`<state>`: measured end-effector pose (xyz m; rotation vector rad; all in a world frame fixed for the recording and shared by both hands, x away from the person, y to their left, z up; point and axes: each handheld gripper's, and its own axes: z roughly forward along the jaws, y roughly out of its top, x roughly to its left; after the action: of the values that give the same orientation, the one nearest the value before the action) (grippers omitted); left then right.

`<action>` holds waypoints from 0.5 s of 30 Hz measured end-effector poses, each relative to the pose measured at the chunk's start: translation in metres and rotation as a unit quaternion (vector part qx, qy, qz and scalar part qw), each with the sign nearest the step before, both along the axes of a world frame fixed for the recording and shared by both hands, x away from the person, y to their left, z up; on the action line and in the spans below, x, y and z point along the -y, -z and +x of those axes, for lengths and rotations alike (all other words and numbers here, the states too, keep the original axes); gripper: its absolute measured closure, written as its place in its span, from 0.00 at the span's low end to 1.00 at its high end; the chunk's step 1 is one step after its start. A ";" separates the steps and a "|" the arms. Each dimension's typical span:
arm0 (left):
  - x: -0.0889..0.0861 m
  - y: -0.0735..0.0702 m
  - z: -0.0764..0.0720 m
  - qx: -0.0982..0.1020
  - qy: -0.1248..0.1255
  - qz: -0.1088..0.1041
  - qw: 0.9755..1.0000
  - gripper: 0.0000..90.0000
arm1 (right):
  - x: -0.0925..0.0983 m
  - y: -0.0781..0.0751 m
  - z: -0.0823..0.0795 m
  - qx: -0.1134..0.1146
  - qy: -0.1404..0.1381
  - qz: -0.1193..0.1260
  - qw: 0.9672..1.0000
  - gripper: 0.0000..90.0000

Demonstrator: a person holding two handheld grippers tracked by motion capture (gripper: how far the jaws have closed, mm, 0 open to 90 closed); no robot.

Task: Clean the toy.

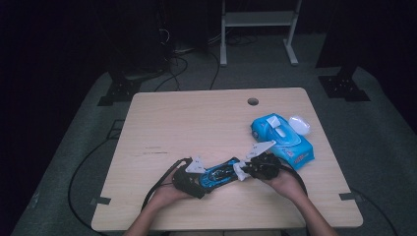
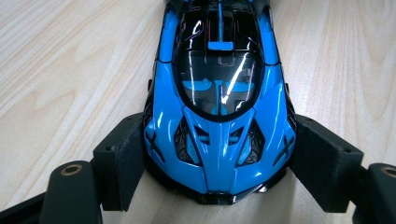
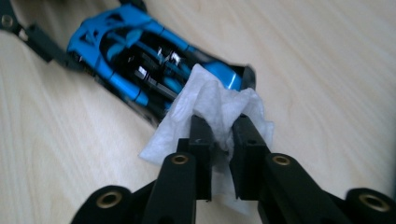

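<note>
Blue toy car (image 2: 219,107) clamped by left gripper (image 1: 189,178); wipe (image 3: 210,105) pinched by right gripper (image 3: 223,140), held at car's tail; wiping underway, unfinished.

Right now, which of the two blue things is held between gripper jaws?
The blue toy car, gripped at its front by the left gripper; the blue wipes pack lies untouched.
</note>
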<state>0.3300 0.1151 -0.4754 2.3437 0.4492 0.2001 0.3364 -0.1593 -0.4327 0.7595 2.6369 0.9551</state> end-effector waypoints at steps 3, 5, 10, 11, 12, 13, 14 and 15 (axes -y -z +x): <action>0.001 0.000 0.000 0.002 0.000 0.000 1.000 0.27 | -0.005 0.000 0.004 0.005 -0.001 0.011 1.000 0.85; 0.000 0.000 0.001 0.001 0.001 -0.001 1.000 0.27 | -0.012 0.002 0.006 0.009 0.001 0.008 1.000 0.84; 0.000 0.000 0.001 -0.001 0.001 0.002 1.000 0.27 | -0.013 0.005 0.001 0.004 -0.012 0.014 1.000 0.90; 0.000 0.000 0.001 0.000 0.002 0.002 1.000 0.27 | -0.012 0.004 -0.002 -0.001 -0.020 0.019 1.000 0.90; 0.001 0.000 0.001 0.000 0.003 0.002 1.000 0.27 | -0.011 0.003 -0.004 -0.003 -0.022 0.019 1.000 0.91; 0.001 0.000 0.001 0.000 0.003 0.003 1.000 0.27 | -0.011 0.003 -0.004 -0.004 -0.021 0.017 1.000 0.91; 0.002 -0.001 0.001 -0.001 0.004 0.005 1.000 0.27 | -0.012 0.002 -0.003 0.001 -0.020 0.014 1.000 0.91; 0.002 -0.001 0.002 -0.001 0.004 0.006 1.000 0.27 | -0.014 0.001 0.000 0.010 -0.009 0.011 1.000 0.91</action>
<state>0.3316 0.1133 -0.4745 2.3569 0.4401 0.1971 0.3364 -0.1450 -0.4335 0.7278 2.6243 0.9927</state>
